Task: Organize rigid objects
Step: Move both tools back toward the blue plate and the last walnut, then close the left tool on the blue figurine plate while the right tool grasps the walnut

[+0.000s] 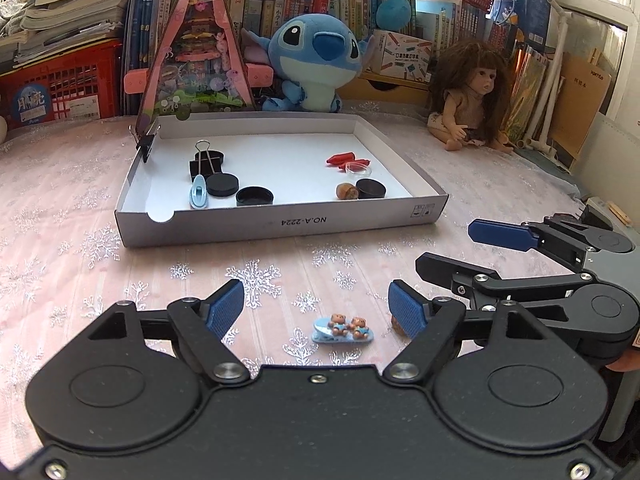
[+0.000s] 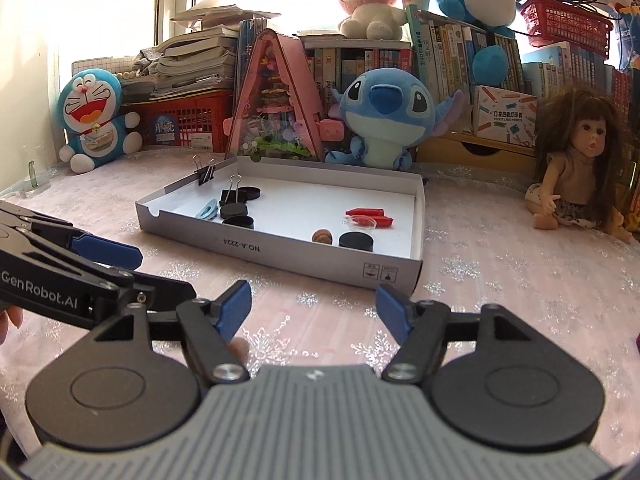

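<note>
My left gripper [image 1: 316,310] is open and empty, low over the tablecloth. A blue hair clip with two small bears [image 1: 343,330] lies between its fingers, just ahead. A small brown nut [image 1: 396,325] peeks out beside the right finger. My right gripper [image 2: 314,306] is open and empty; it also shows at the right of the left wrist view [image 1: 448,248]. The white cardboard tray [image 1: 280,222] holds a binder clip [image 1: 205,162], black caps [image 1: 222,184], a blue clip [image 1: 198,196], red peppers [image 1: 344,159], a clear dish [image 1: 359,168] and a walnut [image 1: 346,191].
A Stitch plush [image 1: 316,60], a pink triangular toy house [image 1: 196,52] and a doll [image 1: 472,96] stand behind the tray. Books and red baskets [image 1: 60,84] line the back. A Doraemon plush [image 2: 94,116] sits far left. A binder clip [image 2: 205,174] grips the tray's rim.
</note>
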`<state>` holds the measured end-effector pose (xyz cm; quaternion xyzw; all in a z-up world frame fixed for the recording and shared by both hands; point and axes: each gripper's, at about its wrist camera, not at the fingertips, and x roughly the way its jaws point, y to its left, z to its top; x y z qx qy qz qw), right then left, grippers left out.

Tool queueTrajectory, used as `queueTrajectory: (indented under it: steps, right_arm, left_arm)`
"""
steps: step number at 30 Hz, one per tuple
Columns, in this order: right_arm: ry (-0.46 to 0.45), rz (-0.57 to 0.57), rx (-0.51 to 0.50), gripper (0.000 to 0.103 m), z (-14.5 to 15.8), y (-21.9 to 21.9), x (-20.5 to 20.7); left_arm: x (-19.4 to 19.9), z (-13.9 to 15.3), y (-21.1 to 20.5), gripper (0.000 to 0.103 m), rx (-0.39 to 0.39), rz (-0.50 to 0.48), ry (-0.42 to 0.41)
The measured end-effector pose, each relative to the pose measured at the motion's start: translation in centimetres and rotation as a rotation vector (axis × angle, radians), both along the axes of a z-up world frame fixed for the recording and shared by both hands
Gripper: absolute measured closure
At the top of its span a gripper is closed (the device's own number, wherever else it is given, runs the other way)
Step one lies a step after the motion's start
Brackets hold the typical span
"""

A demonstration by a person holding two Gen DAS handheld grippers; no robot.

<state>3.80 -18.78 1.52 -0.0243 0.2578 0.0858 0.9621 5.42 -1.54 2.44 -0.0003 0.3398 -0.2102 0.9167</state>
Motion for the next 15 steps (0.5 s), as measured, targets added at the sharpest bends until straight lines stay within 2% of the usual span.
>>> queueTrajectory:
  steps: [9, 13, 15]
  right_arm:
    - [0.035, 0.028, -0.017, 0.024, -1.2, 0.3, -1.4]
    - [0.046, 0.048, -0.015, 0.024, -1.6, 0.5, -1.8]
    - [0.048, 0.065, -0.018, 0.024, -1.7, 0.8, -2.0]
  left_arm:
    - [-1.0, -1.0, -0.1, 0.035, 0.011, -0.035, 0.018]
    - [-0.8, -1.2, 0.1, 0.051, -0.001, -0.032, 0.028]
    - [-0.6, -1.4, 0.3, 0.054, -0.015, -0.035, 0.032]
